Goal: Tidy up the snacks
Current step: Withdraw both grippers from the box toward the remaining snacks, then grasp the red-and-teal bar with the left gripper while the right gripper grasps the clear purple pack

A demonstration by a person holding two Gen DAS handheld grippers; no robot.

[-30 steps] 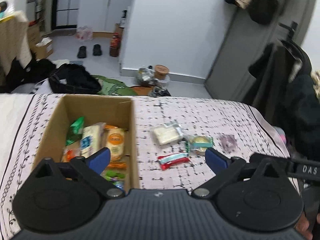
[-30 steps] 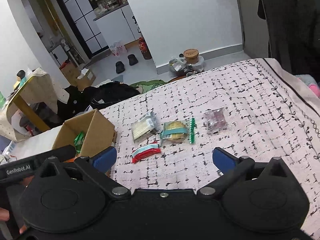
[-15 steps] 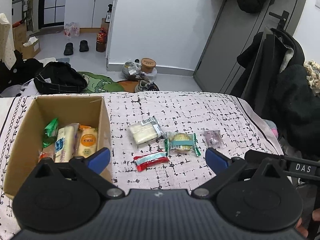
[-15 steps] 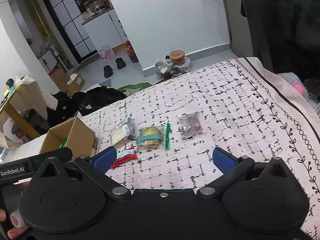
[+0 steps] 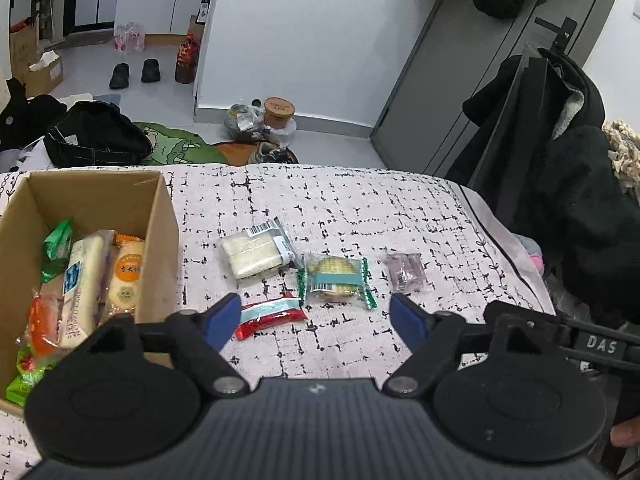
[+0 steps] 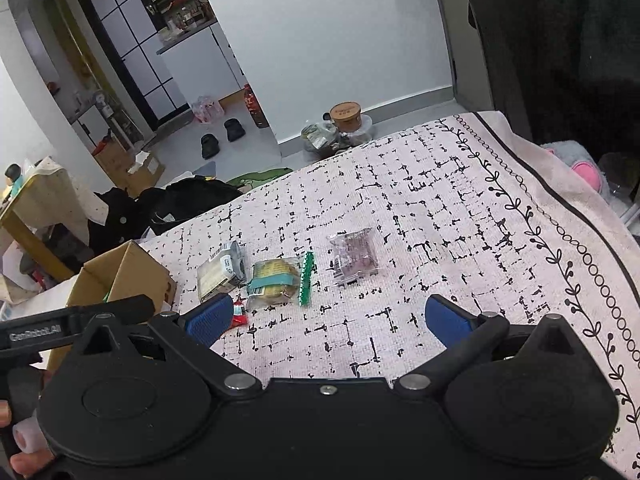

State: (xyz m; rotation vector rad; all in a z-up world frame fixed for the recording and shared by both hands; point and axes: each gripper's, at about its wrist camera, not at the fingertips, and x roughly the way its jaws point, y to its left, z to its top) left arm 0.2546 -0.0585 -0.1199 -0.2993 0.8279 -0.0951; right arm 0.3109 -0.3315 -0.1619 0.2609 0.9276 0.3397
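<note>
Mid-pickup here: my left gripper [image 5: 316, 316], jaws just narrowing but still unclenched with nothing clamped, needs to drop onto the red snack bar [image 5: 270, 317] by the box [image 5: 164, 216]; right gripper [image 6: 326, 320] hangs released.

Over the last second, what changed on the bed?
Both grippers shifted over the spread. The left gripper has just been closing its jaws partway, with nothing between the pads; the red bar lies just ahead. Right gripper stayed open and empty. Nothing taken or released: the four loose snacks and the cardboard box kept their places.
</note>
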